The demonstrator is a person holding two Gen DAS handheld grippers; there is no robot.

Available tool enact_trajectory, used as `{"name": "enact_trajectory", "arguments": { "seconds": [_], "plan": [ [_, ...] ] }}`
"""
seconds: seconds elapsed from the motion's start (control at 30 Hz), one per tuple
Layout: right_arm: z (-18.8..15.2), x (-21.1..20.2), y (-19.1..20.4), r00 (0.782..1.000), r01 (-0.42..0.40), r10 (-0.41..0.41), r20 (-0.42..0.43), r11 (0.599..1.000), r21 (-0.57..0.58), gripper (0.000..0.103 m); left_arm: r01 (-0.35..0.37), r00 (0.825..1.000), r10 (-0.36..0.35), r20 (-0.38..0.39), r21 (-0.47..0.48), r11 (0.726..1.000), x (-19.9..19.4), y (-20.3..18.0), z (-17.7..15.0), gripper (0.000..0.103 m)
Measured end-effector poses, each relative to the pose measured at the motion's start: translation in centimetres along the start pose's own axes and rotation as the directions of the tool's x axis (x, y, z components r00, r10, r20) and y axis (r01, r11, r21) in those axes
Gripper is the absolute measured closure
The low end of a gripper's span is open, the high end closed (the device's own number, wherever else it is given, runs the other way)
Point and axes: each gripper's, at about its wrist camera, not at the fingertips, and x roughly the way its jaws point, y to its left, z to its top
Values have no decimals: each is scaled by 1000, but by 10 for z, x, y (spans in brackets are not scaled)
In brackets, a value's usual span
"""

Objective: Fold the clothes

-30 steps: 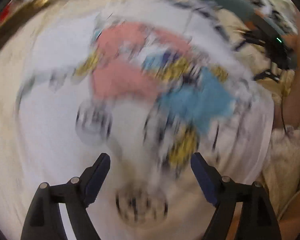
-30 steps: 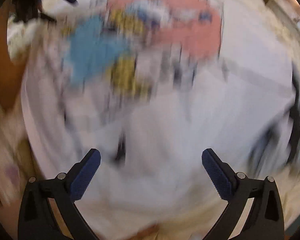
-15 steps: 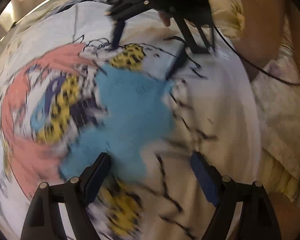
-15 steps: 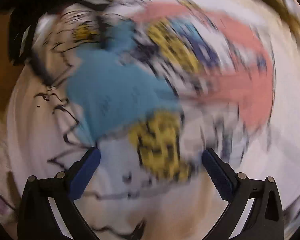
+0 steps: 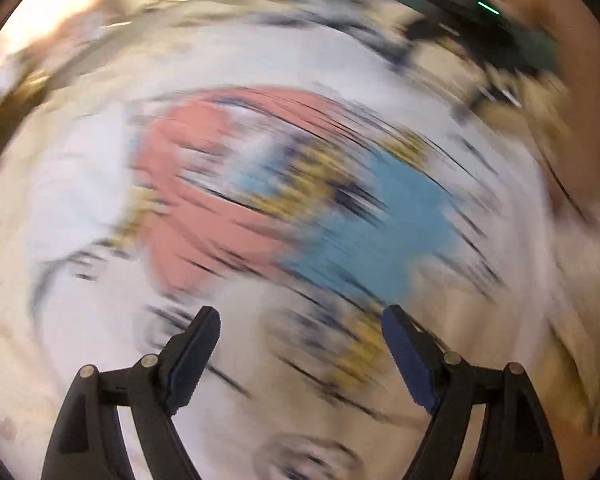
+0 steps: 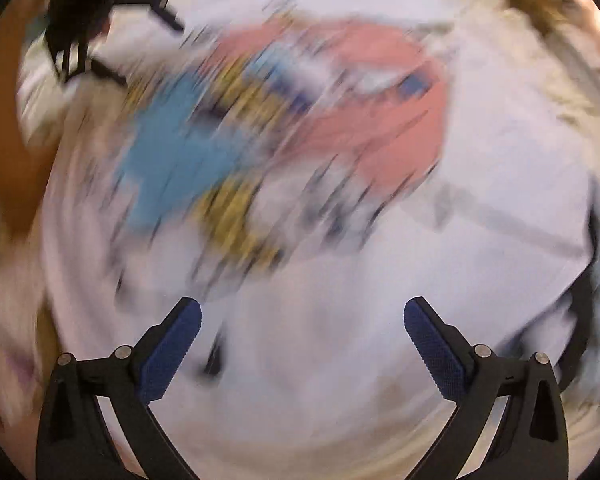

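Left tongs and right tongs both stand wide apart, gripping nothing, above a white shirt spread flat below them. Its pink, blue and yellow print lies just ahead. Cream bedding surrounds the shirt. Both views are blurred; nothing blocks either pair.

It looks like a home, probably a bedroom: a white T-shirt with a pink, blue and yellow print lies spread on a soft cream bedcover. Motion blur hides the surroundings, so the room stays uncertain.
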Motion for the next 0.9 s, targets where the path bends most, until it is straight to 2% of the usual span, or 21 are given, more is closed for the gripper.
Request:
{"name": "enact_trajectory", "arguments": {
  "seconds": [0.1,0.13,0.2,0.23,0.27,0.37,0.47,0.6,0.63,0.73,0.8,0.83,0.9],
  "plan": [
    [36,12,-23,996,25,-33,79,995,98,1,-124,992,119,-42,-153,980,36,37,26,19],
    [38,10,-39,994,30,-43,99,991,134,1,-156,987,142,-76,-233,960,44,52,25,19],
    [52,25,-48,994,19,-42,101,977,213,1,-220,973,173,-152,-392,893,57,80,20,19],
    [54,28,-42,997,13,-32,74,970,242,1,-243,965,168,-200,-449,860,65,89,17,18],
    [48,22,-30,1000,9,-16,25,965,261,1,-235,966,144,-216,-493,838,69,94,13,16],
    [34,31,-23,999,16,-6,-34,949,315,0,-241,964,151,-218,-478,845,65,90,9,13],
    [21,27,-23,1000,-15,18,-5,933,360,0,-212,970,112,-218,-517,830,60,92,1,13],
    [0,19,-15,999,-32,30,12,943,330,0,-187,971,88,-221,-480,857,50,88,-7,13],
    [-3,21,-13,1000,-27,21,20,939,344,0,-184,973,88,-214,-485,855,47,87,-10,13],
    [-19,18,-2,995,9,-48,89,919,395,0,-183,982,131,-139,-494,850,37,82,-21,12],
    [-31,14,7,980,24,-102,169,910,413,0,-172,984,167,-55,-500,849,33,76,-32,5],
    [-37,14,10,970,23,-121,212,911,412,0,-162,983,184,-7,-500,851,31,73,-37,2],
    [-42,13,9,961,6,-117,250,914,405,0,-166,978,206,30,-488,857,31,65,-44,1]
  ]
}}
